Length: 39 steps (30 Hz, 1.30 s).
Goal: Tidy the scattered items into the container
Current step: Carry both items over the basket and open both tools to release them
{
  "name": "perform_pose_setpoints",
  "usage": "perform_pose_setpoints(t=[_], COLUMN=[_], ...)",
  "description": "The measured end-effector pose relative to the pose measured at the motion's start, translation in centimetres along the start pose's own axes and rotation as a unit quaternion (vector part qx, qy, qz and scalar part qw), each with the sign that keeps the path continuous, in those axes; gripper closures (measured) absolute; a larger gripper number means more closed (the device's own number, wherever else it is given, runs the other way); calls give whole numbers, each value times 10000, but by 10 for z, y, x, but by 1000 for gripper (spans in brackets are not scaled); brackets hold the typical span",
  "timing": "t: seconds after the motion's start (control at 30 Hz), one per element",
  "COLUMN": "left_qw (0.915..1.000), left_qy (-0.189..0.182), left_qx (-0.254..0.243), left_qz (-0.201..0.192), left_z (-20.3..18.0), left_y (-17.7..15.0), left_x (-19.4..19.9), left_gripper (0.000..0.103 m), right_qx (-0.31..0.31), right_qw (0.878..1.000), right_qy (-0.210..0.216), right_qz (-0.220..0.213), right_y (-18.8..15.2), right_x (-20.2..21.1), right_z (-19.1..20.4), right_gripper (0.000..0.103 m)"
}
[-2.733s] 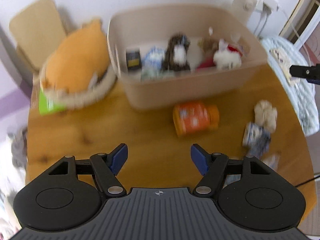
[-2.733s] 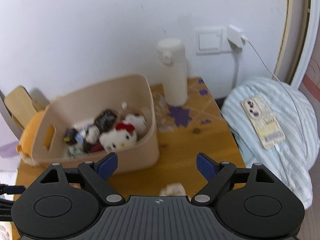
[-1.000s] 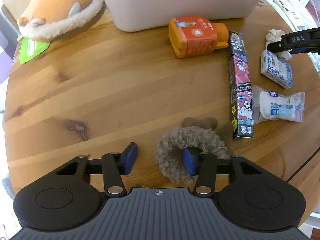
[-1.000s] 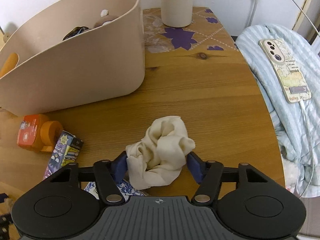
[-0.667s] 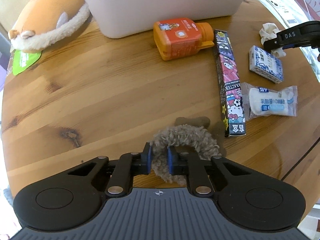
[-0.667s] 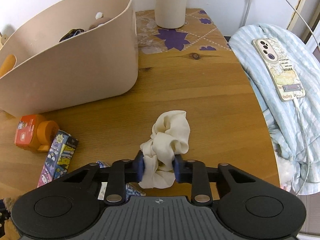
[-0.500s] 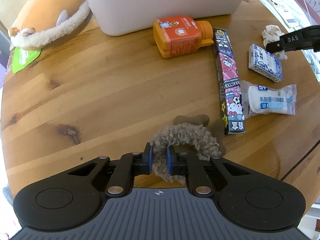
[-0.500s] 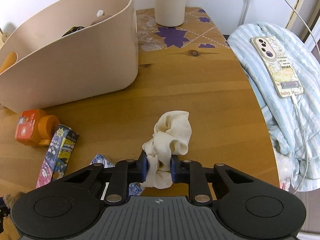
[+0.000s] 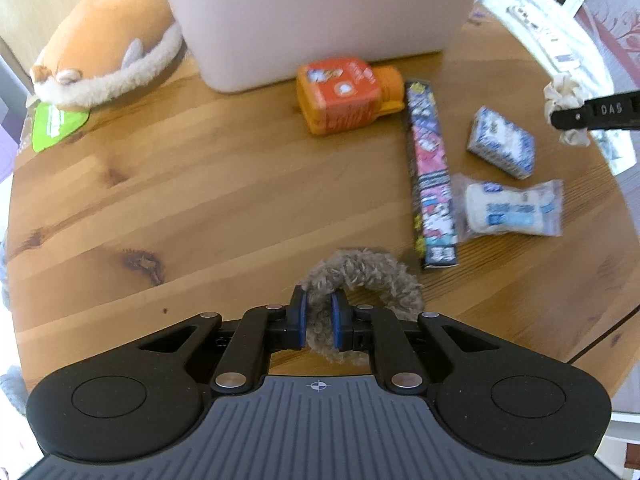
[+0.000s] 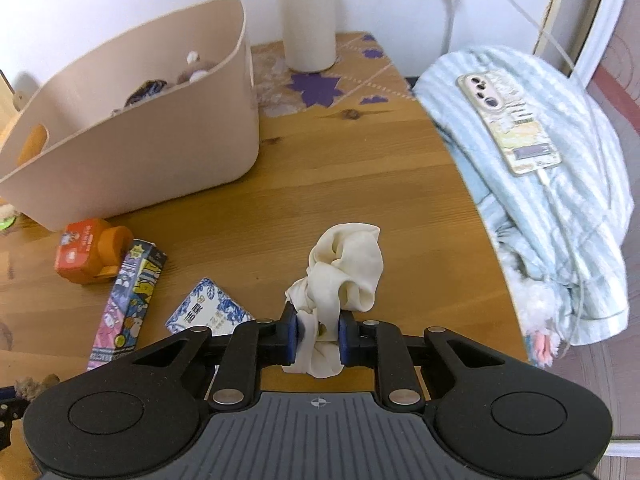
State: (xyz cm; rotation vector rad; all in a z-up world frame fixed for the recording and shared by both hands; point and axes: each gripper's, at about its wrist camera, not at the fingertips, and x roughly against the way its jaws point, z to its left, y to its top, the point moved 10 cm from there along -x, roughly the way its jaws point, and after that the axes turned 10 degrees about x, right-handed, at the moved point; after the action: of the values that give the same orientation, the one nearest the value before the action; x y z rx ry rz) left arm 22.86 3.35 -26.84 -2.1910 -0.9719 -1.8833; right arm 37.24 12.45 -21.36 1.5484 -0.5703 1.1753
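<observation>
Scrunchies now sit clamped: the left hand-held gripper [image 9: 319, 317] has closed on the brown fuzzy scrunchie [image 9: 360, 280] at lower centre, the right hand-held gripper [image 10: 318, 338] on the cream scrunchie [image 10: 346, 268]. Both seem lifted off the worktop [image 9: 200, 184]; the container [image 10: 132, 128], upper left, likely comes next.

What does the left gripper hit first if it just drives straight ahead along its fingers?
Likely the orange bottle lying in front of the beige container. The left gripper, shut on the brown scrunchie, has bare wooden table ahead until then. Depth is unclear; raised, it may clear the bottle and meet the container wall.
</observation>
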Motion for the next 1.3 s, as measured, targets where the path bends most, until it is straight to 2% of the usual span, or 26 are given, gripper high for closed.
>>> perform_pose_setpoints(t=[0.37, 0.57, 0.8, 1.03, 1.3], left_qw=[9974, 9921, 9841, 9779, 9698], left_qy=[-147, -115, -102, -3, 104], left_qx=[385, 706, 859, 974, 1045], left_qz=[-586, -1027, -1550, -1850, -2202], left_z=[2, 13, 19, 24, 30], left_y=[18, 41, 70, 99, 146], left_x=[48, 76, 105, 115, 116], left_gripper=[91, 91, 91, 91, 91], right_qx=[-56, 89, 253, 429, 510], right_qw=[9987, 9958, 9908, 9857, 9824], right_qy=[48, 112, 180, 315, 448], right_qz=[-499, -902, -1318, -1597, -1743], right_y=[4, 25, 55, 85, 115], right_x=[56, 90, 123, 140, 137], right_z=[8, 22, 40, 61, 82], right_gripper=[86, 86, 86, 86, 85])
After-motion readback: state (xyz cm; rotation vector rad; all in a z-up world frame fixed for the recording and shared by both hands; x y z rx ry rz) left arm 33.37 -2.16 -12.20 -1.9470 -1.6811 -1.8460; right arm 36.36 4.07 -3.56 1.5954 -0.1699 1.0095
